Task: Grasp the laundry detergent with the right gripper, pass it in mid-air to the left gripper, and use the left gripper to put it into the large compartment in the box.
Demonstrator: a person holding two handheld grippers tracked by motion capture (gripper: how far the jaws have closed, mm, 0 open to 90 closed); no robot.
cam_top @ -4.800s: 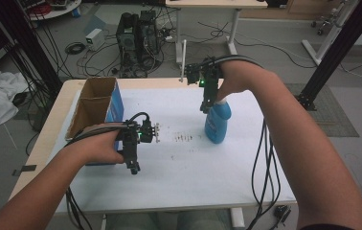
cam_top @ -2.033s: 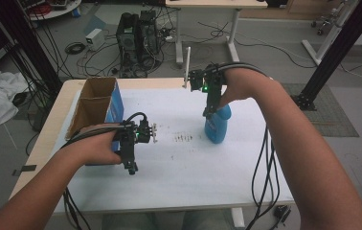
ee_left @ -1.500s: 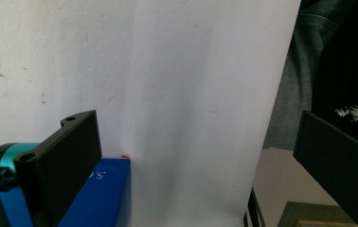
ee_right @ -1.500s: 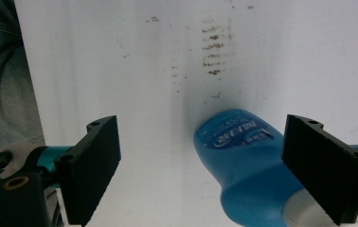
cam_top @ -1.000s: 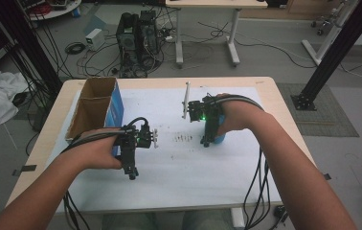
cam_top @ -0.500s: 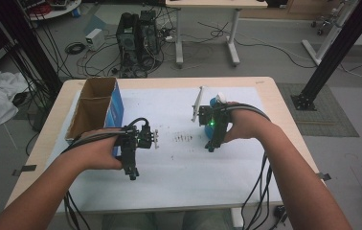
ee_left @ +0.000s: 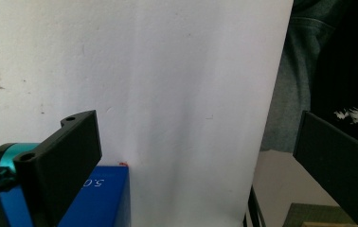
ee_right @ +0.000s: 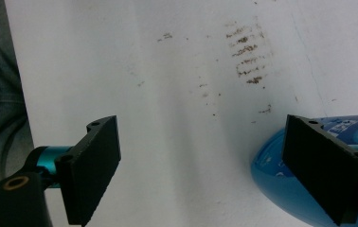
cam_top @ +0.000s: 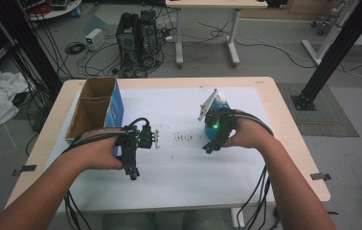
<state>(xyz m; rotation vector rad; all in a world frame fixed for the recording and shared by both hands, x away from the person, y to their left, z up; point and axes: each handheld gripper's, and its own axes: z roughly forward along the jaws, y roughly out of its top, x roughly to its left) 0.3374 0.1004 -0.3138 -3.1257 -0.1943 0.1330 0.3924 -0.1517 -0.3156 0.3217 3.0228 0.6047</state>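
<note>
1. The right tongs (cam_top: pixel 211 147) are standing spread wide, grasping nothing; in the right gripper view the blue bottle (ee_right: pixel 309 189) is lying just beside the right-hand jaw, partly behind it, not between the two jaws.
2. In the high view the blue bottle (cam_top: pixel 216 125) is standing upright at about 1 o'clock from the counter's centre, just behind the right hand (cam_top: pixel 246 135), which is hiding most of its body. Judging by this placing, the right hand is probably working around the bottle rather than gripping it (whether a jaw is touching it cannot be told).
3. The left tongs (cam_top: pixel 133 171) are also released, jaws well apart over the white sheet (ee_left: pixel 177 94), carrying nothing; the left hand (cam_top: pixel 100 151) is holding them at about 8 o'clock, jaws pointing toward the person.
4. The cardboard box (cam_top: pixel 95 106), open-topped with a blue side panel, is sitting at 10 o'clock, just beside the left hand.
5. Materials: the bottle is looking like glossy, rounded blue plastic with a white cap; the sheet is appearing matte, faintly creased and marked with brown smudges (ee_right: pixel 247 52); the counter (cam_top: pixel 284 100) is showing a pale wood edge; the jaws are flat, black and rigid.
</note>
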